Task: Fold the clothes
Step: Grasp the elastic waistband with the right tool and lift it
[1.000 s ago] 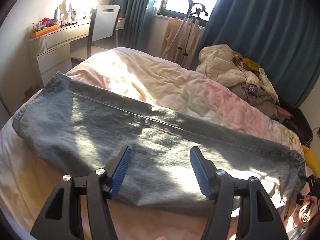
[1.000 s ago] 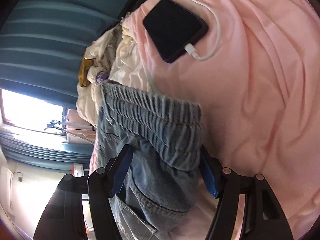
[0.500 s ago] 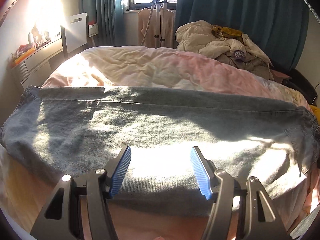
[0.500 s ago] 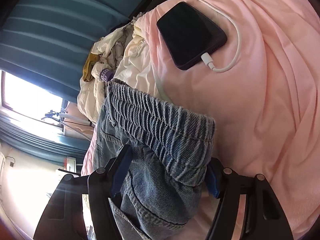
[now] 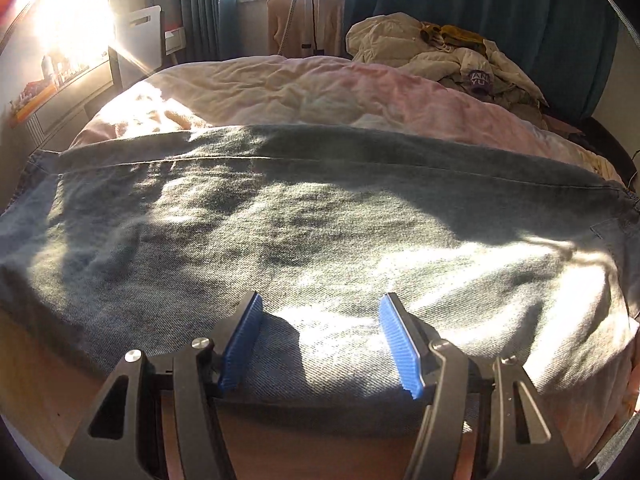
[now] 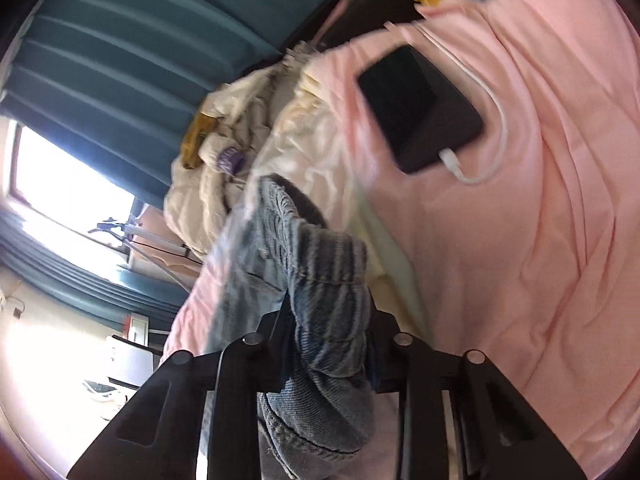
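Blue jeans [image 5: 320,220] lie spread sideways across the pink bed, partly in sun. My left gripper [image 5: 322,304] hovers low over their near edge, open, with nothing pinched between its blue pads [image 5: 240,344]. In the right wrist view the jeans' ribbed elastic waistband [image 6: 324,264] is bunched and raised off the pink sheet [image 6: 540,240]. My right gripper [image 6: 330,320] is closing on it, jaws pressing the denim from both sides. The cloth hides its pads.
A black phone [image 6: 416,112] on a white charging cable [image 6: 500,120] lies on the sheet beyond the waistband. A heap of cream clothes [image 5: 440,56] sits at the bed's far right corner. A desk [image 5: 60,80], chair [image 5: 136,36] and garment stand [image 5: 312,20] line the far side.
The right jaws have narrowed onto the waistband and lifted it, bunching the denim. The left gripper has sunk closer to the jeans' near edge and rolled level; its jaws stayed open.
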`<action>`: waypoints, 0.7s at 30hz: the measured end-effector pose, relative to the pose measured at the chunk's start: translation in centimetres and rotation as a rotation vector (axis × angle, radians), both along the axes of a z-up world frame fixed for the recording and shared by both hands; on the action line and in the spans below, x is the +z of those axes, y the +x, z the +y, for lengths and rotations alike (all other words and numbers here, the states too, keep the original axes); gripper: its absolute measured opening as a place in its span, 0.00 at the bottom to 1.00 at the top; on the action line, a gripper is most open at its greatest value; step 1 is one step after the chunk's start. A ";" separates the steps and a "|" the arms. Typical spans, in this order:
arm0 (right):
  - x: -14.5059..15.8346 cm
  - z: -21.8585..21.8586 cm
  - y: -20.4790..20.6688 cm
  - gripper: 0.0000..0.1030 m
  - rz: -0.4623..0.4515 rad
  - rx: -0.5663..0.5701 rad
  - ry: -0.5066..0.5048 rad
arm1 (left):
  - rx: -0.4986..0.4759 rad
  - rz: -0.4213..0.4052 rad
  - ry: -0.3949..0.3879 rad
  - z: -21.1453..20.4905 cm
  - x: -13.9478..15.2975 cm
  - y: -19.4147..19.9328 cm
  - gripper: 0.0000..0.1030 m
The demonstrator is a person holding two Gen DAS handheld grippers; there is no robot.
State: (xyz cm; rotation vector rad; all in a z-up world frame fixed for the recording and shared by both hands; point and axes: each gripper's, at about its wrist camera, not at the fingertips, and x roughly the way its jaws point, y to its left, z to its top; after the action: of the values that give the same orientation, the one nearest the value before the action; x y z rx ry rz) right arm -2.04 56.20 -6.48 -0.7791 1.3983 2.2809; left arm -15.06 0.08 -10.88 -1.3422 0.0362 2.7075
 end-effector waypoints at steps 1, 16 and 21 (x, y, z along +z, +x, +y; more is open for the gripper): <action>1.1 -0.7 -0.1 0.23 0.016 0.012 0.029 | -0.003 -0.001 0.001 0.0 0.1 0.1 0.60; 17.6 -18.4 -4.1 0.19 0.248 0.201 0.454 | 0.006 -0.001 -0.034 -1.4 1.5 0.6 0.60; 18.5 -25.4 -5.7 0.19 0.272 0.269 0.551 | 0.025 0.063 -0.061 -3.5 4.5 1.9 0.60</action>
State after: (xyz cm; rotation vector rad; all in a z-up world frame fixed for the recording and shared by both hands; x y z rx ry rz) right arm -7.75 30.84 12.06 -0.5113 0.7099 2.8735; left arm -13.15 -3.42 -6.42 -1.2815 0.1093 2.7900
